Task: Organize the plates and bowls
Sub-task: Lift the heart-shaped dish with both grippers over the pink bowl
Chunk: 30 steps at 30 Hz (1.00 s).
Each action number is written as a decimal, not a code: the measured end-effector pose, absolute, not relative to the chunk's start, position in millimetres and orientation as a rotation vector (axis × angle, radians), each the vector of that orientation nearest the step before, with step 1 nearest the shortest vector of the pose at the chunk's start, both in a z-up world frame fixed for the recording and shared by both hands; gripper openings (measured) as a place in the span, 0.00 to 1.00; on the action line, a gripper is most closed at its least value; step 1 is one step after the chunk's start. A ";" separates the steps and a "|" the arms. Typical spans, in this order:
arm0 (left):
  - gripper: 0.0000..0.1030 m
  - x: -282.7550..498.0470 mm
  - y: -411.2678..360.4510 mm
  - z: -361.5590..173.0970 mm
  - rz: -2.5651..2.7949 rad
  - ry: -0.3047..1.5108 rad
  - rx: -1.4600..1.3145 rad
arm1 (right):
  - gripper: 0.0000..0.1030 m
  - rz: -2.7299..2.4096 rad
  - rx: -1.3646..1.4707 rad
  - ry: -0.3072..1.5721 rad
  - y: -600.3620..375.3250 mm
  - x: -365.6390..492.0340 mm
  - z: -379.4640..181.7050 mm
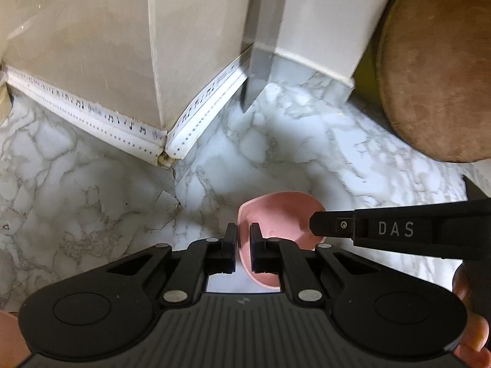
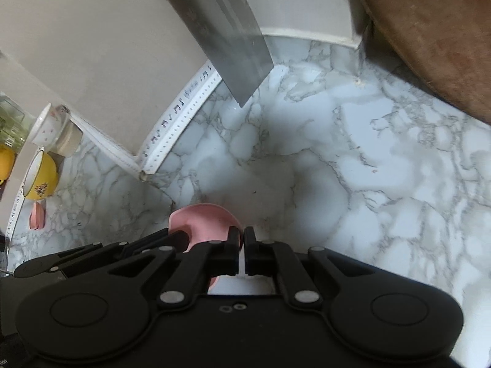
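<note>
A pink bowl [image 1: 280,214] sits pinched at its rim between two hand-held grippers above a marble-patterned countertop [image 1: 92,190], in the corner where the beige walls meet. The left gripper [image 1: 243,239] has its jaws pressed together on the bowl's left rim, one pad inside and one outside. The right gripper [image 2: 241,240] is likewise clamped, on what appears to be the opposite rim; from its own camera the jaws look nearly touching, with only a thin pink edge between them. Whether the bowl rests on the counter or hangs just above it cannot be told from either view.

A steel cleaver [image 2: 233,46] stands blade-down against the wall behind the bowl, and a round wooden cutting board [image 1: 435,70] leans to the right. Off to the left stand a yellow cup [image 2: 41,178], a white cup [image 2: 46,130] and another small pink piece [image 2: 37,214] (too small to identify).

The risk, judged from here, lies in the thin double pinch. If the two hands drift apart or tilt unevenly, the rim could slip from one set of pads and the bowl would swing or drop onto the hard counter. A forward carry could also knock the cleaver's tip.
</note>
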State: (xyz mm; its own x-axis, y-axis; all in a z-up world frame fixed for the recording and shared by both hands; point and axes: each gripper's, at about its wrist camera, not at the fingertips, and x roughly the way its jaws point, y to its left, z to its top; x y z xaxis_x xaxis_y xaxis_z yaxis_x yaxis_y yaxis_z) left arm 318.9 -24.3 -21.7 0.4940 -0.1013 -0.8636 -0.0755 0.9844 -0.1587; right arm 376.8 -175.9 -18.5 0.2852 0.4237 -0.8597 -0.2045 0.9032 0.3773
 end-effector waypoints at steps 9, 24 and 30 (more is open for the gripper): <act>0.07 283.6 -33.1 22.3 -0.113 0.987 -0.159 | 0.04 0.385 0.216 1.137 -197.0 332.5 28.9; 0.08 219.8 -80.9 55.7 -0.331 0.992 -0.121 | 0.04 0.243 0.252 1.105 -248.6 246.7 59.9; 0.07 197.1 -102.1 53.8 -0.407 1.015 -0.083 | 0.04 0.191 0.272 1.109 -266.9 216.1 57.2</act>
